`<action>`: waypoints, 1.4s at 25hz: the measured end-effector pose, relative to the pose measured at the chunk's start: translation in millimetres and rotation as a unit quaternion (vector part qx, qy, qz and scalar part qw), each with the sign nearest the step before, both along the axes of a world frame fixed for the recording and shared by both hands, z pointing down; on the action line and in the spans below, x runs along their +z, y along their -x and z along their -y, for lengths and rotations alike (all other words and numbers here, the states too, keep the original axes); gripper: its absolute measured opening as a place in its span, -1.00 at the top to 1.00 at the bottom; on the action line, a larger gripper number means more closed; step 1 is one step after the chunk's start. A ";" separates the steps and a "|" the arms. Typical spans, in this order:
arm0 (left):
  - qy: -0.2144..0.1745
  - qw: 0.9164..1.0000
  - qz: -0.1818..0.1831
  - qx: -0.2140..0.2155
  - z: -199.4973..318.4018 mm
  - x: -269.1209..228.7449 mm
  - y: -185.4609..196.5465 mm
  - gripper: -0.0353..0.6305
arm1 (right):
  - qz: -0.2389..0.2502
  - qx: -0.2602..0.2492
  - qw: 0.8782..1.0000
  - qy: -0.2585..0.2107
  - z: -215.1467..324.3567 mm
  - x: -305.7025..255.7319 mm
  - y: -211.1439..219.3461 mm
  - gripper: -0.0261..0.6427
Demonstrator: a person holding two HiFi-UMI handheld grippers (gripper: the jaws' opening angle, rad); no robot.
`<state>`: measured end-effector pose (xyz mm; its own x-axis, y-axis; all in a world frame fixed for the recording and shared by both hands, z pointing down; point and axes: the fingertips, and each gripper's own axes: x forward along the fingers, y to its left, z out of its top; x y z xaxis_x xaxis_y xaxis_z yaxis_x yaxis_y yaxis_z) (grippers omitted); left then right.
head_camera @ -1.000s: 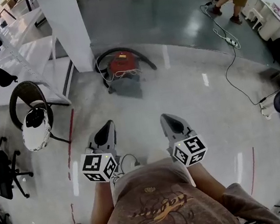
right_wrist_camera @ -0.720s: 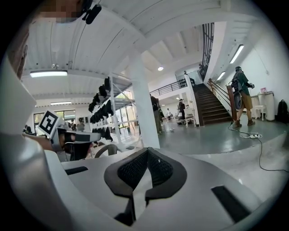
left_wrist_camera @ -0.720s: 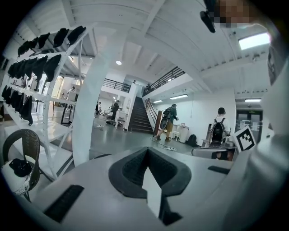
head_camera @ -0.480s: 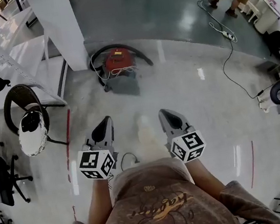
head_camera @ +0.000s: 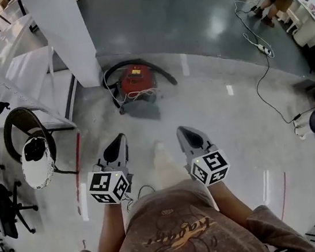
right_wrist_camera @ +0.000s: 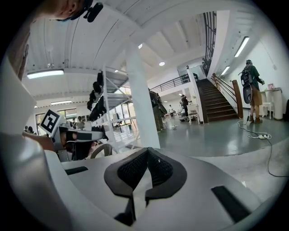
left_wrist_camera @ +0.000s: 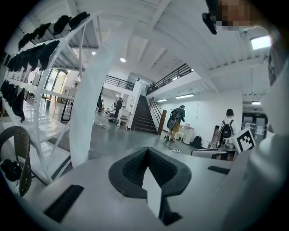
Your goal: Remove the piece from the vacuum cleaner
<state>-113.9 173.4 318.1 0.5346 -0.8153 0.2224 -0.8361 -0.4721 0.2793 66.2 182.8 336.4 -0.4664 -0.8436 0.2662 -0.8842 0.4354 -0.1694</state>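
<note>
Far ahead on the glossy grey floor (head_camera: 228, 136), the red canister vacuum cleaner (head_camera: 137, 79) with its black hose sits just beside a white square pillar (head_camera: 69, 36), well apart from me. My left gripper (head_camera: 119, 143) and right gripper (head_camera: 185, 134) are both closed on nothing. A white shelving rack (head_camera: 21, 66) and a round black chair (head_camera: 25, 125) stand left.

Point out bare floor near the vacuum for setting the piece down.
Bare: the glossy grey floor right of the red canister vacuum cleaner, up to the black floor cable. Crowded: left, by the white pillar, white rack and round dark chair.
</note>
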 end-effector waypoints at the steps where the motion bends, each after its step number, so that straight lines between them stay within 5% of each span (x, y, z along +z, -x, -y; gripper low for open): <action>1: 0.002 1.000 0.001 0.000 12.3 -0.8 -1.5 0.89 | 0.001 -0.004 1.000 0.001 12.4 -1.5 -0.8 0.92; 15: 0.009 0.999 0.007 -0.039 160.5 -14.6 -25.4 0.89 | 0.009 -0.034 0.999 0.008 170.2 -10.2 -33.4 0.92; 25: 0.008 0.999 0.006 -0.047 202.0 -15.0 -22.4 0.89 | 0.012 -0.036 0.999 0.017 215.5 -4.6 -30.5 0.92; 35: -0.001 1.000 -0.002 -0.006 230.6 -21.0 -10.5 0.89 | 0.009 -0.005 1.000 0.009 234.0 -14.3 -12.1 0.92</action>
<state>-103.4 -57.2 297.1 0.5250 -0.8225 0.2187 -0.8411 -0.4621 0.2812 78.2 -51.1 322.1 -0.4786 -0.8347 0.2724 -0.8771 0.4402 -0.1922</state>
